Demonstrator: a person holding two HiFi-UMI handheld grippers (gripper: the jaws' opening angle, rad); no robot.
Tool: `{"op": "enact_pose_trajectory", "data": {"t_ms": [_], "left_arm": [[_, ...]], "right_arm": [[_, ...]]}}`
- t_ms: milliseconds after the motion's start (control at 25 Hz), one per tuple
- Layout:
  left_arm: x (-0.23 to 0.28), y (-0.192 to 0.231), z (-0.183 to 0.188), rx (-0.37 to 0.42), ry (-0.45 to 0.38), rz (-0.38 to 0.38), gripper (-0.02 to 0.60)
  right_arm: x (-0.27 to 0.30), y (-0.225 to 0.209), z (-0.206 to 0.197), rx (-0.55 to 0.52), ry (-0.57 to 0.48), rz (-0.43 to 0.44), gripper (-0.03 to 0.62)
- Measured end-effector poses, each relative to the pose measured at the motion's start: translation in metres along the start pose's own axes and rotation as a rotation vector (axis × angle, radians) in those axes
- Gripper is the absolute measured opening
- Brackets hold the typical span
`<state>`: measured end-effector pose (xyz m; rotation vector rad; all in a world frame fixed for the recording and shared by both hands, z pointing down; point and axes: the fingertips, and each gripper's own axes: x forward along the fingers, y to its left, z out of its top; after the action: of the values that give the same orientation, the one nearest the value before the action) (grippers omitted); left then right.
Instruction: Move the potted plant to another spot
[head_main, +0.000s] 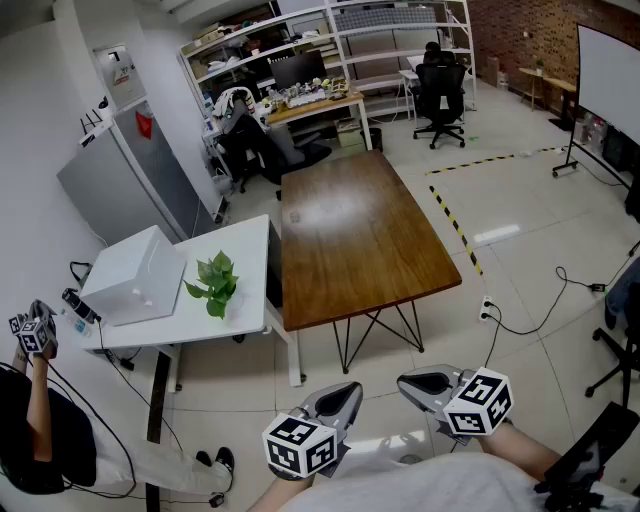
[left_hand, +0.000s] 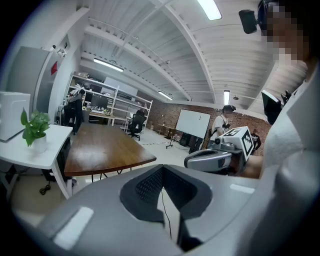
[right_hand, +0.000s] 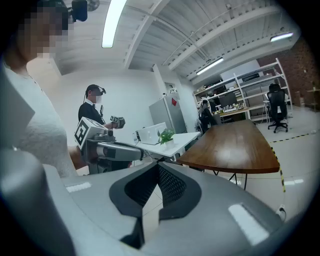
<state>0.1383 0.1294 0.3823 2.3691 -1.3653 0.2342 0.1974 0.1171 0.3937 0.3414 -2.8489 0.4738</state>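
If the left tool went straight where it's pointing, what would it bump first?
Probably the wooden table, at its near corner; depth is unclear, so the left tool might pass beneath it.

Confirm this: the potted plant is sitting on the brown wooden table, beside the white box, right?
Not quite. The potted plant sits on the white table, not the brown wooden table; it is beside the white box. The head view shows this.
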Motion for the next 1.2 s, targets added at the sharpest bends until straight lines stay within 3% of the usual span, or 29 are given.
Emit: {"op": "enact_pose_trajectory", "data": {"t_ms": [280,560,920,1200], "left_arm": [[0.042,-0.014,0.010,-0.004,-0.014,0.035,-0.006],[0.049,-0.009,0.007,-0.018,-0.011,0.105,-0.006],[0.024,0.038,0.006,-0.065,-0.040,0.190,-0.006],[0.010,0.117,0.009,-0.109,-0.066,0.223,-0.006]], "right_arm": [[-0.020,-0.043,0.003,-0.029,0.009,0.029,0.005],[-0.012,-0.056,0.006,-0.038,0.014,0.106,0.006],[0.035,-0.049,0.012,-0.075,0.050,0.179,0.006],[0.108,-0.061,0.027,-0.067,0.077,0.198,0.006]]}}
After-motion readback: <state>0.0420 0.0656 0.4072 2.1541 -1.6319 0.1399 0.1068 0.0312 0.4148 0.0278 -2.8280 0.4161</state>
